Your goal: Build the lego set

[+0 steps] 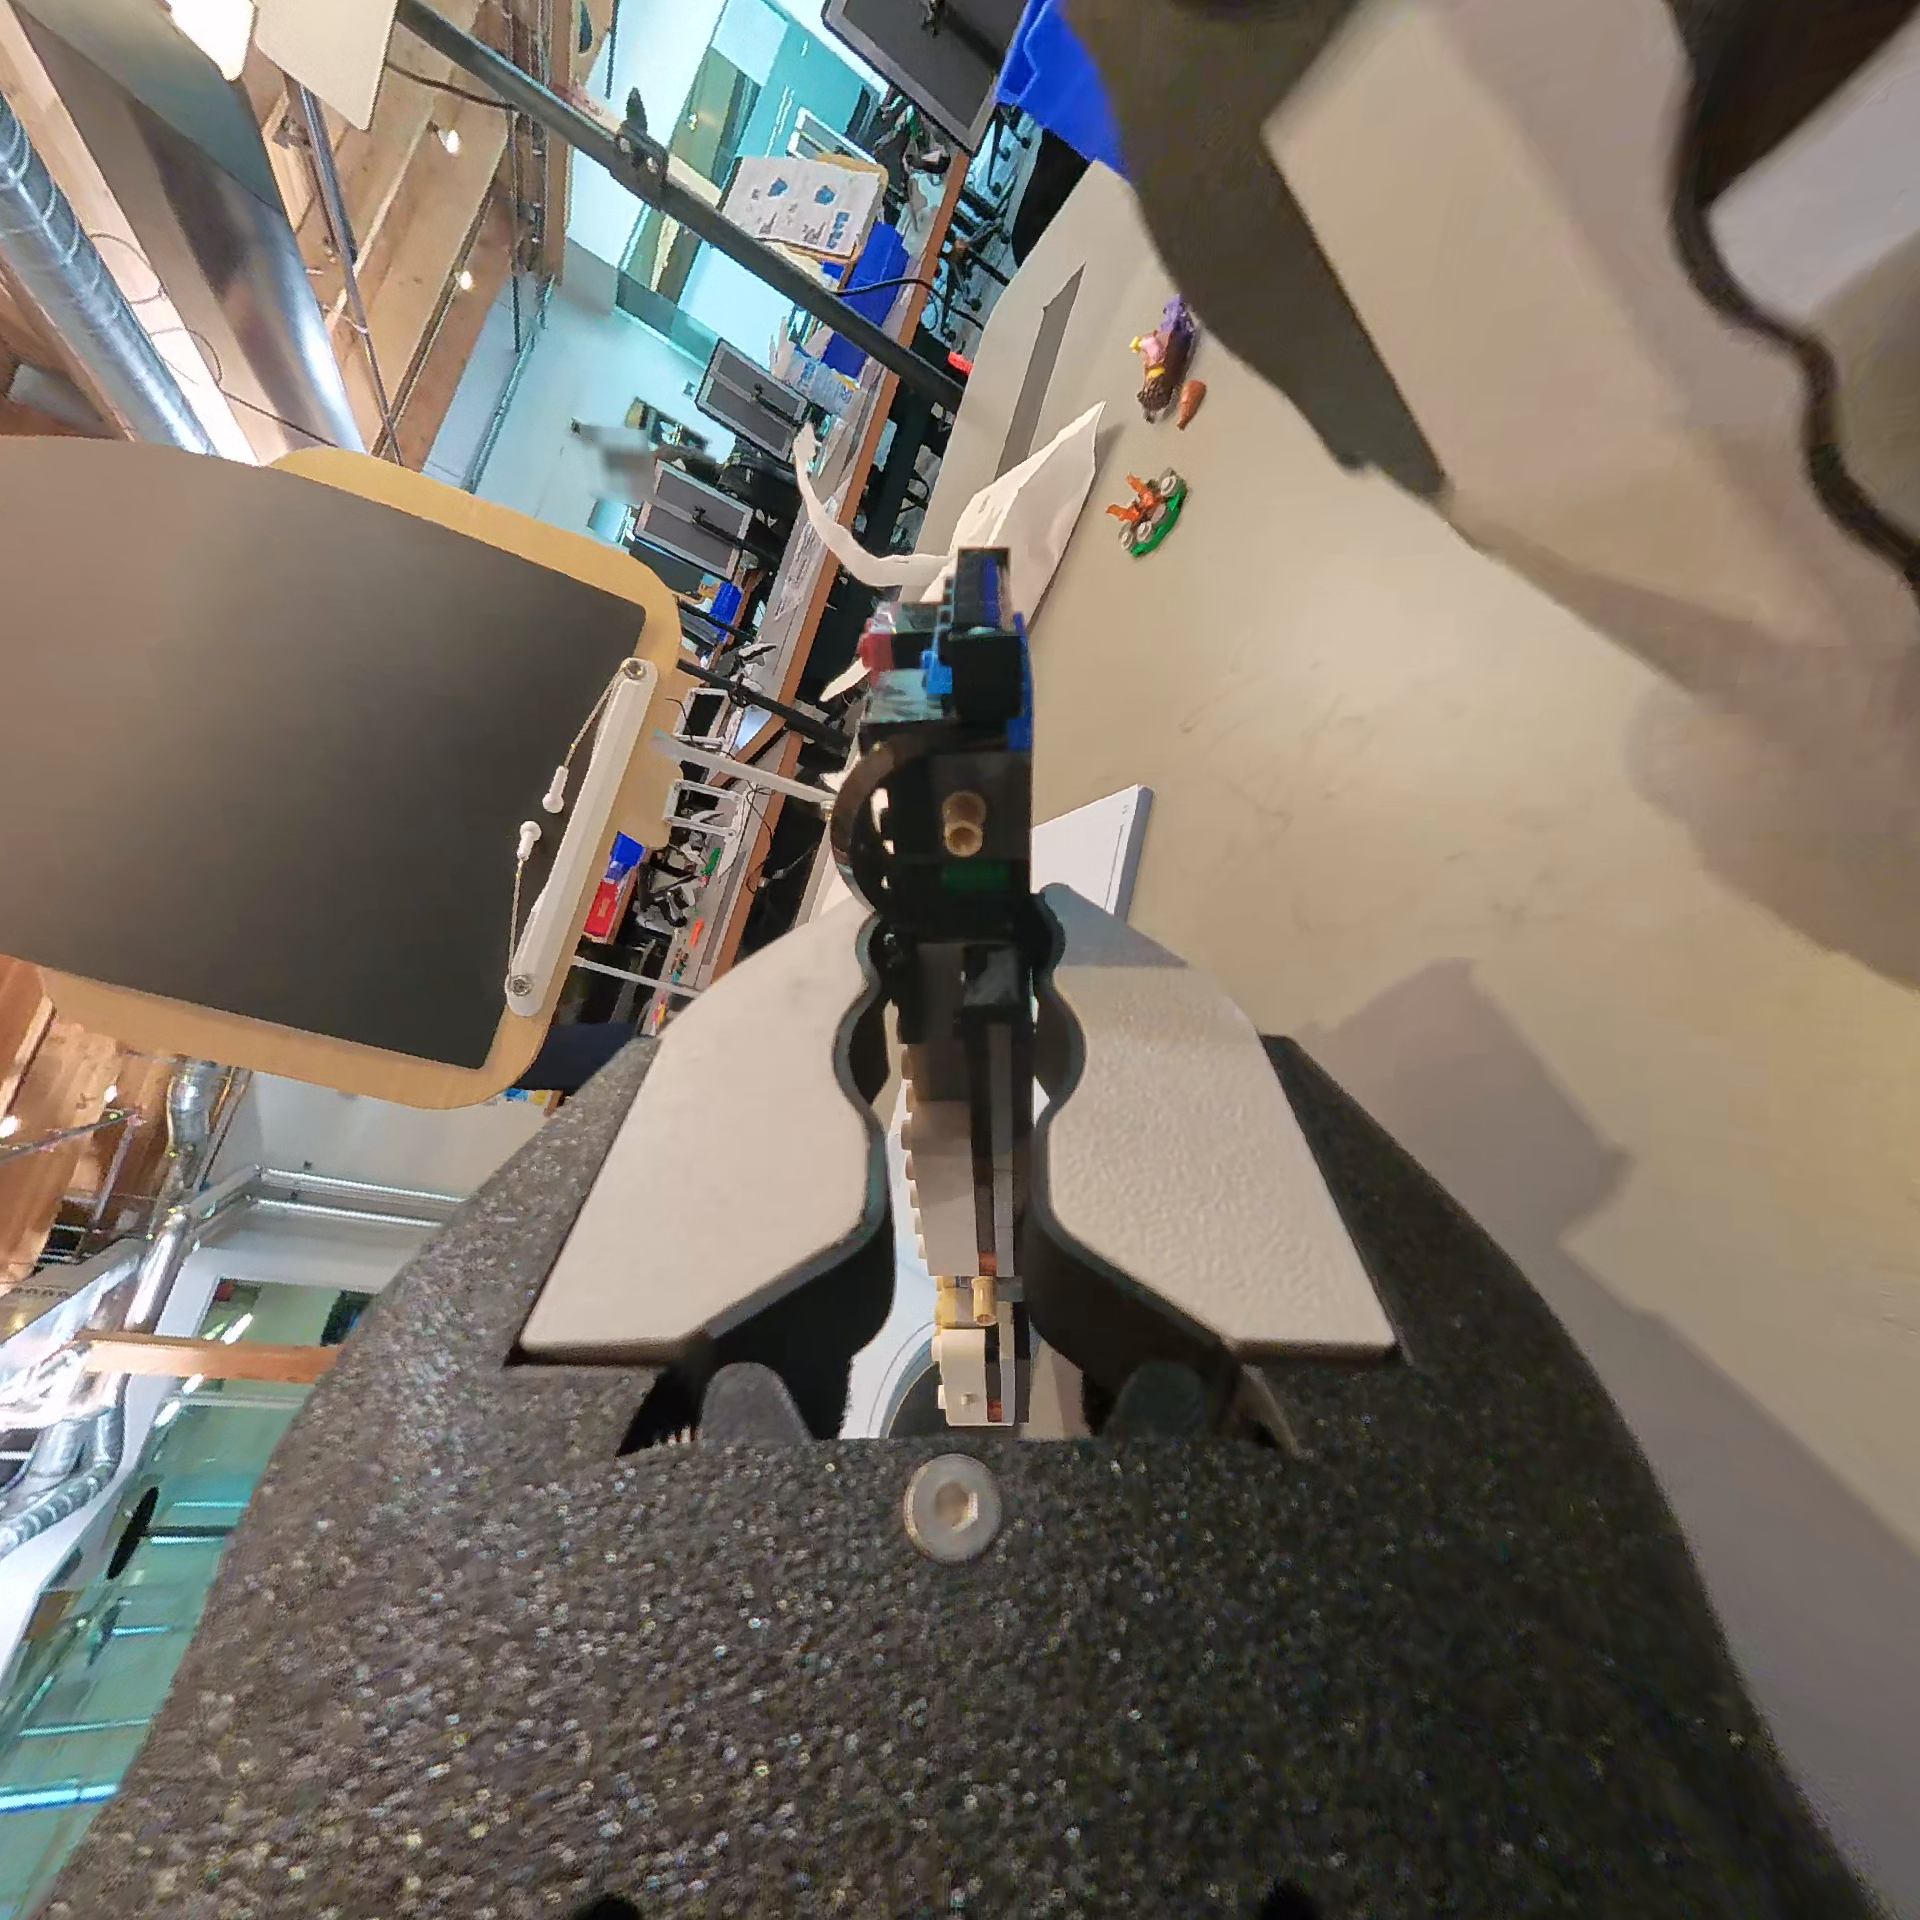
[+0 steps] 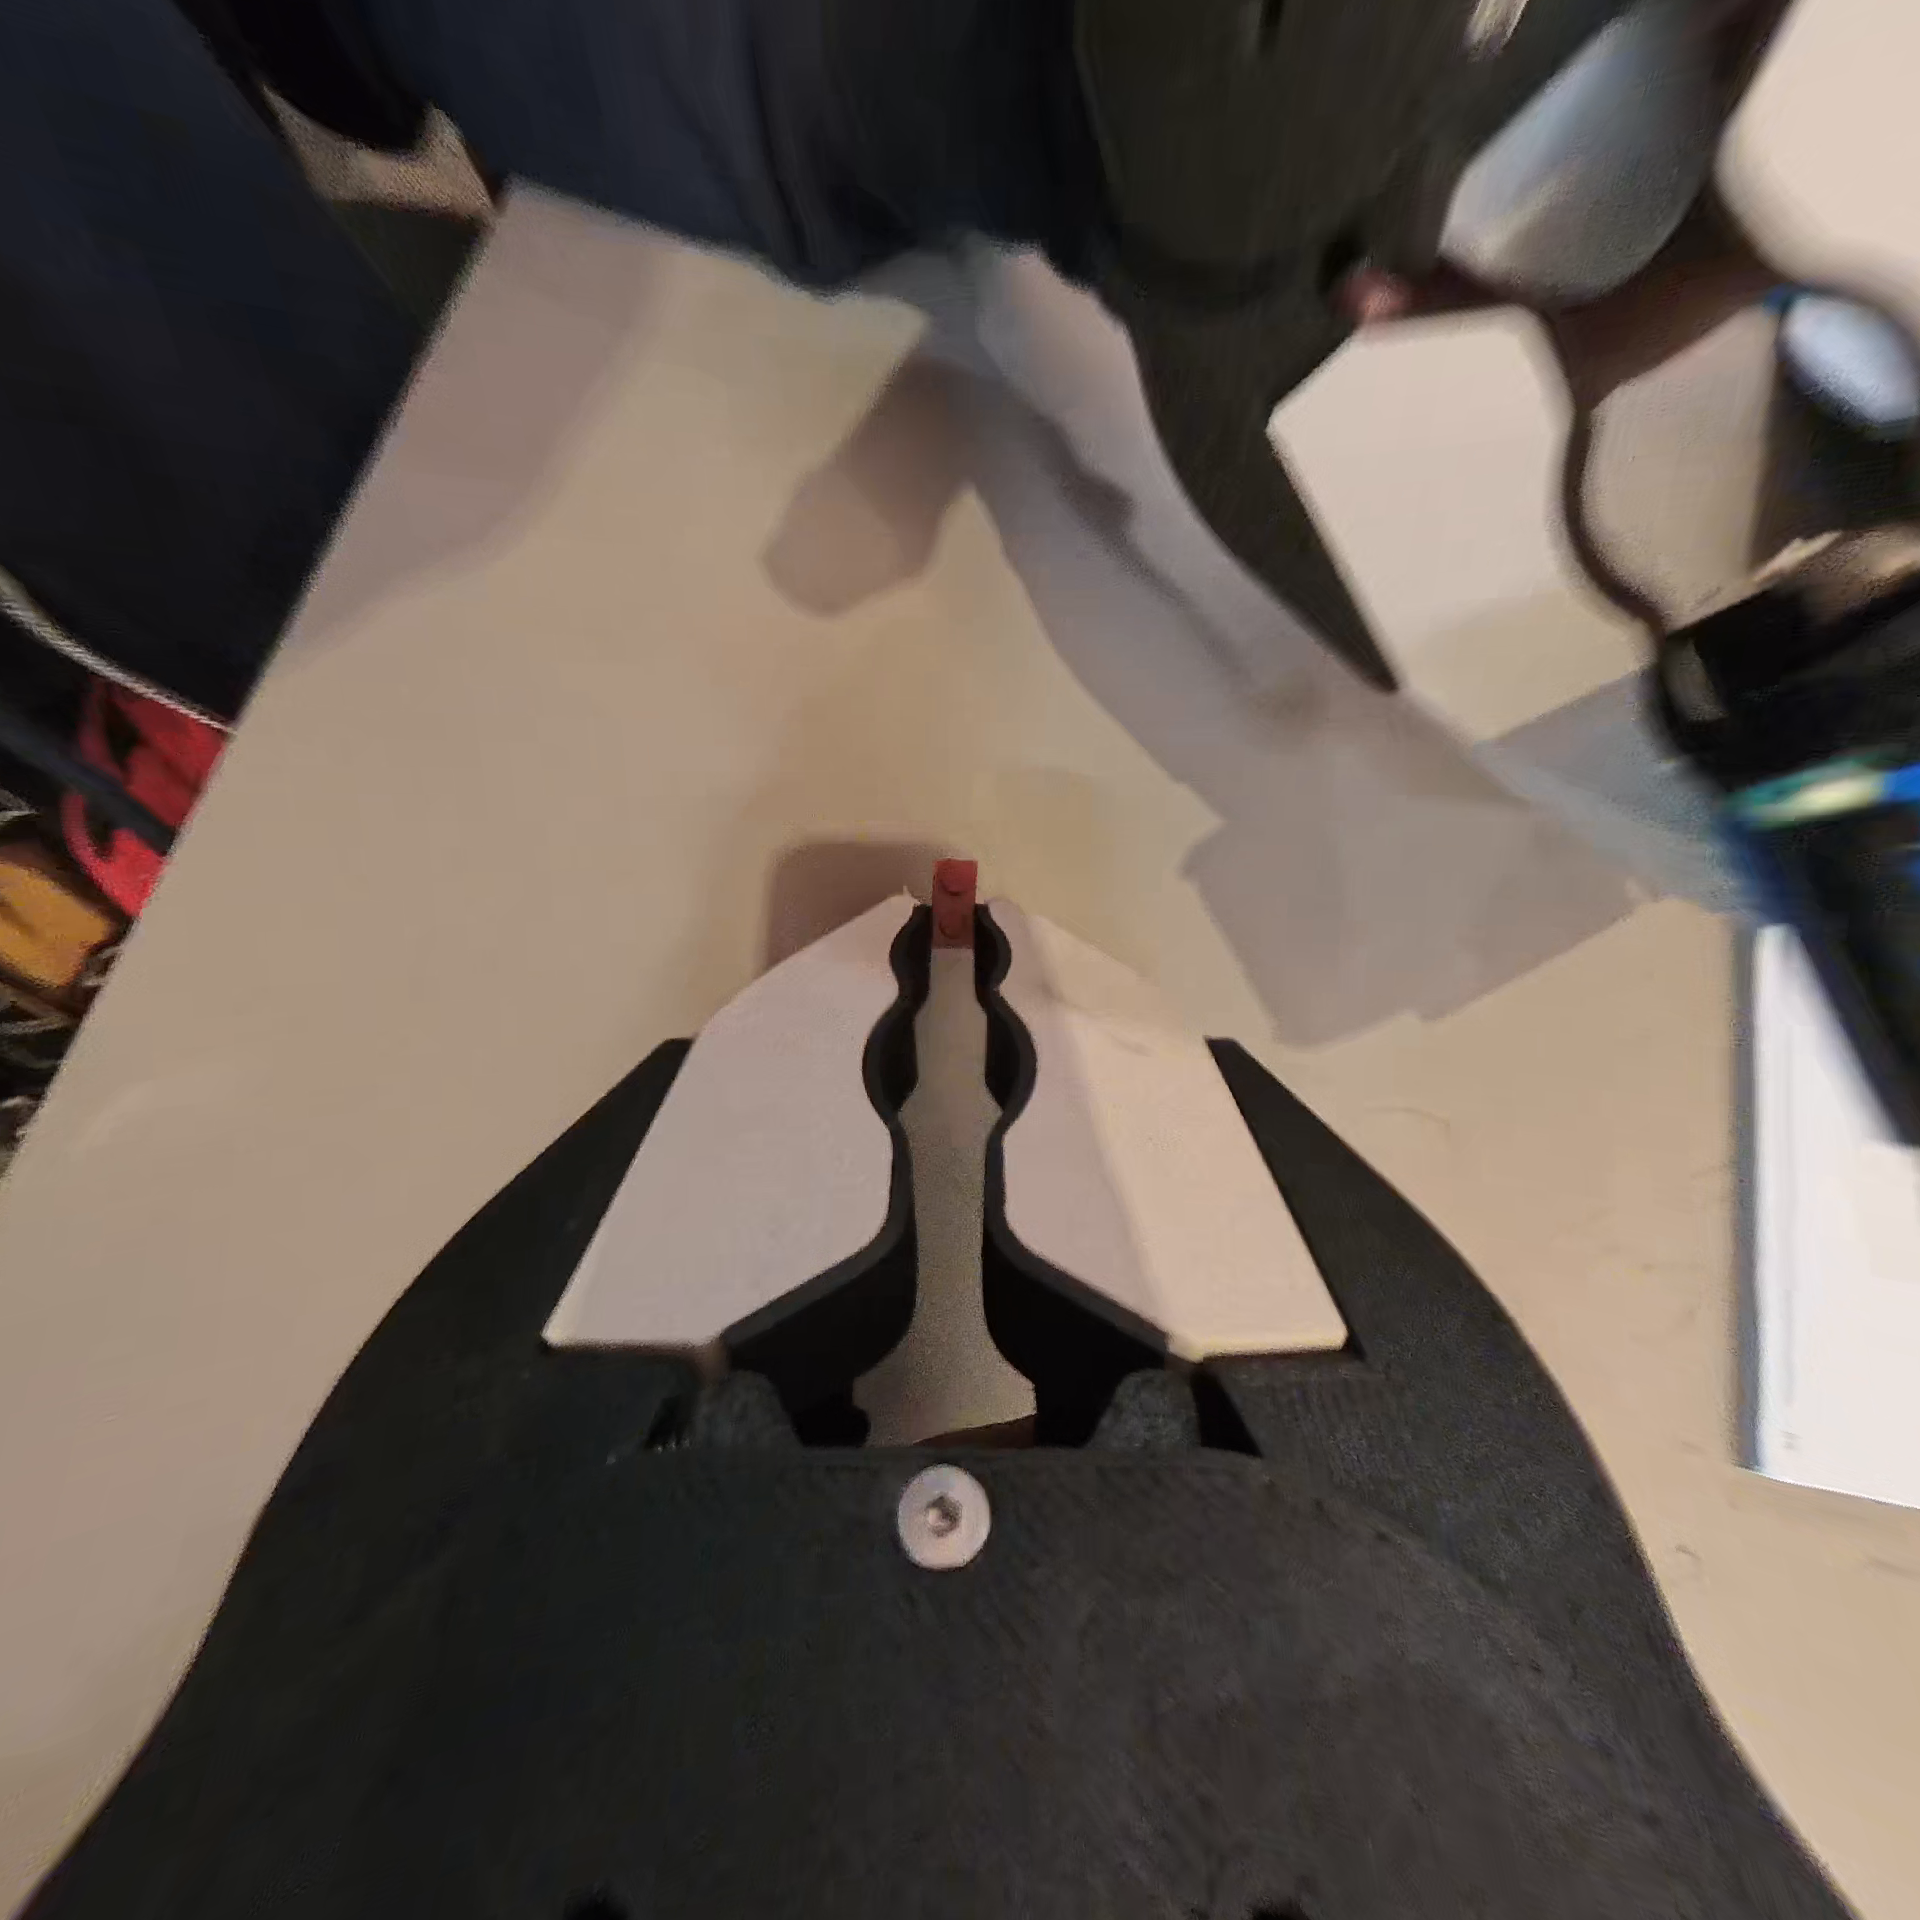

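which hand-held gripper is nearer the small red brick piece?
Right. The right hand-held gripper pinches the small red brick piece at its fingertips. The left hand-held gripper is apart from it, clamped on a black toy-brick assembly.

both wrist cameras close over fingers; shared table (image 1: pixel 1351 727) — tilted views

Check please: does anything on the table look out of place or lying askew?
Mostly tidy. On the beige table, a small purple figure lies tipped on its side, a loose orange piece beside it, and a white paper sheet curls up at its far end.
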Tool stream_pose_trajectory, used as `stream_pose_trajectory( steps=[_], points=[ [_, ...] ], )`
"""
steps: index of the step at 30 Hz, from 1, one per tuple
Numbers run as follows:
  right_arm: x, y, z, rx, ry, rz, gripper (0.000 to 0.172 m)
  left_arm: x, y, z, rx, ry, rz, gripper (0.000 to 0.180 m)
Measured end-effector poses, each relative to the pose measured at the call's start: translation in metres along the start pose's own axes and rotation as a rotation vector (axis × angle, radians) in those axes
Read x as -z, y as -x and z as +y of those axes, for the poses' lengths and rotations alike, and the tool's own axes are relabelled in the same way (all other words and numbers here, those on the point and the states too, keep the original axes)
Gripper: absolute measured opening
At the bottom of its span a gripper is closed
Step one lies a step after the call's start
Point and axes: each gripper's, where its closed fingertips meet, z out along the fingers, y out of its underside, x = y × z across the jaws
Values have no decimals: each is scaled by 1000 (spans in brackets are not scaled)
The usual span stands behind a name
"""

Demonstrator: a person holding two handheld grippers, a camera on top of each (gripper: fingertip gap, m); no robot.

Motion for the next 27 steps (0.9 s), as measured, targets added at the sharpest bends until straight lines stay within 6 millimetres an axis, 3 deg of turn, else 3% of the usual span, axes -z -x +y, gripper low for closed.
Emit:
stream_pose_trajectory(
  steps=[6,10,18,27],
  points=[
    [62,-10,-43,59,-142,75,7,-1,-13,-8,-99,-20,37,24],
    [81,-25,-47,75,-138,148,7,0,-22,-15,-176,-36,54,24],
    [74,-21,-34,85,-67,111,7,2,-38,-29,-345,-75,68,24],
    [66,-17,-22,109,-4,83,7,2,-46,-39,-391,-110,72,24]
  ],
)
